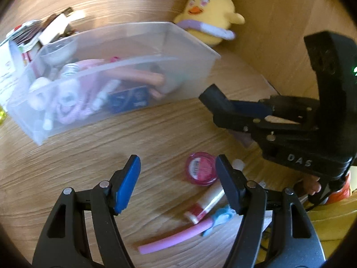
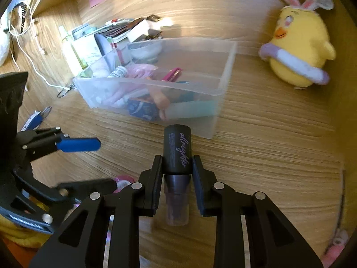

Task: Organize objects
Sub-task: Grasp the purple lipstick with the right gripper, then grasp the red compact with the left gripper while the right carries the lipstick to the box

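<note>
On your far left a white cable (image 2: pixel 26 53) trails across the wood-grain desk (image 2: pixel 256 156), beside a stack of boxes and papers (image 2: pixel 125 31). Your left gripper (image 1: pixel 176 178) hangs with its jaws apart and nothing between them, above a round pink jar (image 1: pixel 200 169), a small striped tube (image 1: pixel 206 203) and a bendy pink foam rod (image 1: pixel 174 239) lying close together on the desk. Ahead sits the frosted clear plastic bin (image 2: pixel 221 102), already cluttered with soft pink, white and blue items. Your right gripper (image 2: pixel 176 176) is clamped on a dark cylindrical bottle (image 2: pixel 177 149) with matte cap and script lettering, held just in front of the bin's near wall. Farthest right, a fuzzy yellow chick plush (image 2: pixel 301 44) with bunny ears stands upright.
</note>
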Available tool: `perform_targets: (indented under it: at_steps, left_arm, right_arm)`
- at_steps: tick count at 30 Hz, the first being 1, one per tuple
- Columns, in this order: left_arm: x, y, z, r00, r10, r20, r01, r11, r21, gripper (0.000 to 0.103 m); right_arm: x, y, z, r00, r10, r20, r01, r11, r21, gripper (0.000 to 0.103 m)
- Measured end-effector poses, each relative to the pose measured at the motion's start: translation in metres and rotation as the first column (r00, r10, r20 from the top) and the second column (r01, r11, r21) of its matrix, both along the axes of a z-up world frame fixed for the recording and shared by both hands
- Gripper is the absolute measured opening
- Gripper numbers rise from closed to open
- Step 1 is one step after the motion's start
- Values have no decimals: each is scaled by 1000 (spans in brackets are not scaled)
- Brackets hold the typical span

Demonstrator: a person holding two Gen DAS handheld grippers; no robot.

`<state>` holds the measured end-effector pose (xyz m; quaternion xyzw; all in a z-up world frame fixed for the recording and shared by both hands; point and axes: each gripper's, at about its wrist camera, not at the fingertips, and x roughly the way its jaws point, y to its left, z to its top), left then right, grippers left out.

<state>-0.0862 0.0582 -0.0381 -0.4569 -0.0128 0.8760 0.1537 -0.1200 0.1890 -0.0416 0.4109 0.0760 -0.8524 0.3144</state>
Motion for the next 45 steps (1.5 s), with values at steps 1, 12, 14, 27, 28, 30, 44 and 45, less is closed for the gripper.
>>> perform_targets:
  at_steps: [1,12,14,27,28,30,44,45]
  left_arm:
    - [-1,2,-1,1000,-9,4,9,1000,-1,69]
    - [-1,13,-8,999,-5,-32,2,997,-81,49]
    - [1,7,-7,999,4,-35,-7,997,-70,40]
    - [1,-28,30,988,86,-131,-86,996,4,35]
    - [0,-32,34,985,99,-142,-98,995,13,35]
    - [-3,-44,46,978,129,-165,-126,992,31,35]
    - [-19,-104,94,918,289,-271,-274,957,94,35]
    - [-21,-107,95,916,297,-271,-281,955,96,35]
  right_arm:
    - [1,3,1,1000,-4,0,4,1000,-2,23]
    - [13,25,1,999,-44,-4,44,999,-23,24]
    - [13,24,2,999,-41,-6,41,999,-28,23]
    - [4,3,30,998,-23,-51,17,993,-115,24]
    - [3,1,35,998,-25,-60,17,992,-124,24]
    - [-1,-5,44,996,-28,-80,16,989,-148,24]
    - [-30,-45,73,989,-6,-149,-17,988,-151,24]
    - [-32,-49,74,989,-2,-151,-21,989,-146,24]
